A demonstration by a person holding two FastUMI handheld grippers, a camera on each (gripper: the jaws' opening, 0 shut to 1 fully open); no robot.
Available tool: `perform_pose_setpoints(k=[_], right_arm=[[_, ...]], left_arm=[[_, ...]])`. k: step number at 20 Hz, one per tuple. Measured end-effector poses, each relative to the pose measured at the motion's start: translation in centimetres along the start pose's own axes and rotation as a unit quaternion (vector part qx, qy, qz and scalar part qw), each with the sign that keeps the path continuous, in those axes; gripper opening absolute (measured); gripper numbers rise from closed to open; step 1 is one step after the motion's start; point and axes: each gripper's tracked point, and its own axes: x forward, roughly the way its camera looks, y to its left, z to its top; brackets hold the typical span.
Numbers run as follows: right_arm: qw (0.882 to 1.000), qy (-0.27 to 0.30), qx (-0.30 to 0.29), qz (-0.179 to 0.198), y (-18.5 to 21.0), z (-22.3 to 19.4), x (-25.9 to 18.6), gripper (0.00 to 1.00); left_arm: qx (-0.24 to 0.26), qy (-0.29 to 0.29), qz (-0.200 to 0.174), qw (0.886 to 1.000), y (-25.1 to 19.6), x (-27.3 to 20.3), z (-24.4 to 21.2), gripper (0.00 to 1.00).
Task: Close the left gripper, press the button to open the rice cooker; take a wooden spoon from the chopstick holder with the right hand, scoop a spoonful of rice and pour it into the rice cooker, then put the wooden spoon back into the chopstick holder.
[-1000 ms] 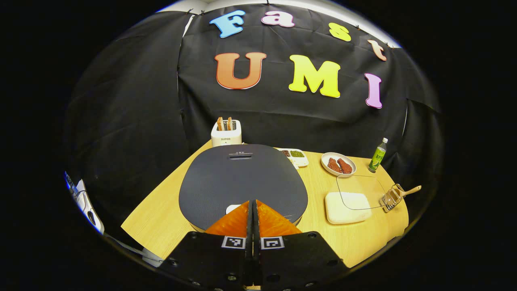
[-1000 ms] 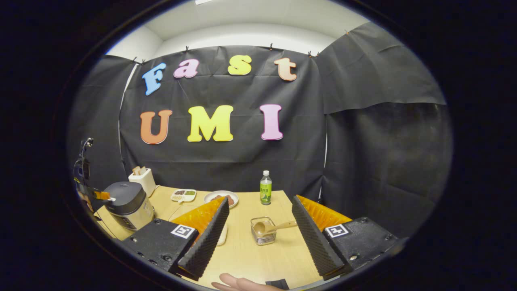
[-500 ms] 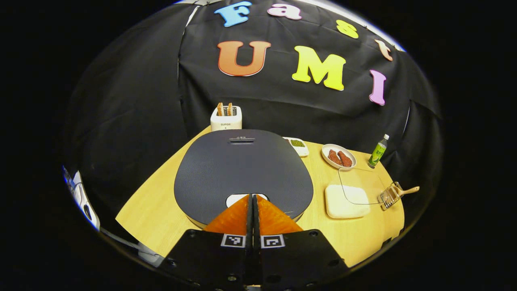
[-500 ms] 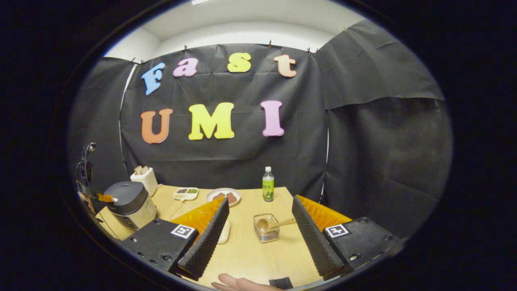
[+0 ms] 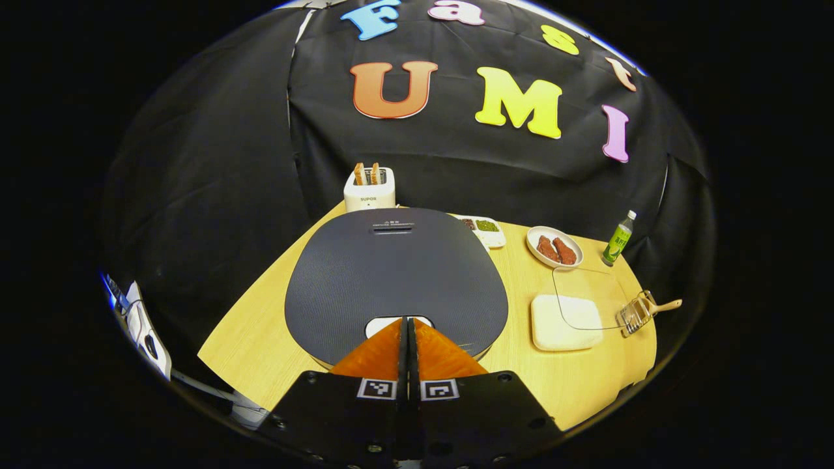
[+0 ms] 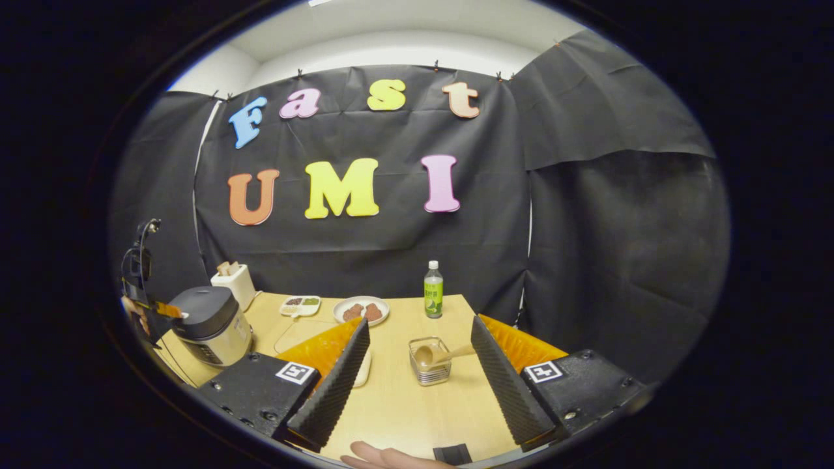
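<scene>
Walls: you have black cloth (image 6: 606, 215) hung on three sides, pinned along its top edge.
Upper room: above the cloth you see a pale wall and ceiling (image 6: 404, 26).
Furniture: you face a light wooden table (image 5: 260, 352) set against the cloth.
Light: even, with soft shadows on the tabletop.

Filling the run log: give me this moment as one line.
left gripper: shut, tips at rice cooker button | lid closed | right gripper: open, facing wooden spoon

Left tongs (image 5: 408, 320) — now at button (image 5: 398, 323)
</scene>
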Motion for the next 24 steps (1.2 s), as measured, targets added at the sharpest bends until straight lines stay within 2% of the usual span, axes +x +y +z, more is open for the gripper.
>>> perform_pose_setpoints(k=[2,3,6,7,8,9,10,13,18,24], right_arm=[[1.0,0.001,-0.001,-0.004,-0.3,-0.3,0.2,0.99],[1.0,0.003,0.0,-0.006,-0.4,-0.5,0.4,0.99],[1.0,0.013,0.003,-0.008,-0.5,-1.4,0.8,0.99],[1.0,0.015,0.004,-0.009,-0.6,-1.6,0.9,1.0],[1.0,0.017,0.004,-0.009,-0.5,-1.9,1.0,1.0],[1.0,0.019,0.003,-0.01,-0.6,-2.1,1.2,1.0],[1.0,0.021,0.001,-0.011,-0.7,-2.5,1.3,1.0],[1.0,0.027,-0.001,-0.012,-1.0,-3.3,1.6,1.0],[0.999,0.029,0.001,-0.015,-2.3,-4.9,2.7,1.0],[0.999,0.036,0.009,-0.007,-3.6,-8.3,5.0,1.0]], left_arm=[[-0.008,-0.048,-0.015,0.999,-0.5,-1.5,2.2,0.01],[-0.01,-0.07,-0.025,0.997,-1.2,-2.1,3.4,0.12],[-0.001,-0.147,-0.025,0.989,-1.7,-5.7,6.8,0.76],[-0.003,-0.151,-0.024,0.988,-1.7,-6.7,6.9,0.97],[-0.007,-0.159,-0.023,0.987,-2.0,-7.6,7.2,0.89],[-0.006,-0.168,-0.027,0.985,-2.3,-8.9,7.5,1.0],[-0.003,-0.178,-0.03,0.984,-2.7,-9.9,7.7,0.95],[0.007,-0.208,-0.019,0.978,-2.8,-12.0,7.8,0.95],[0.008,-0.238,-0.029,0.971,-4.1,-14.7,6.0,0.95],[0.023,-0.291,-0.031,0.956,-5.0,-18.4,5.1,0.94]])
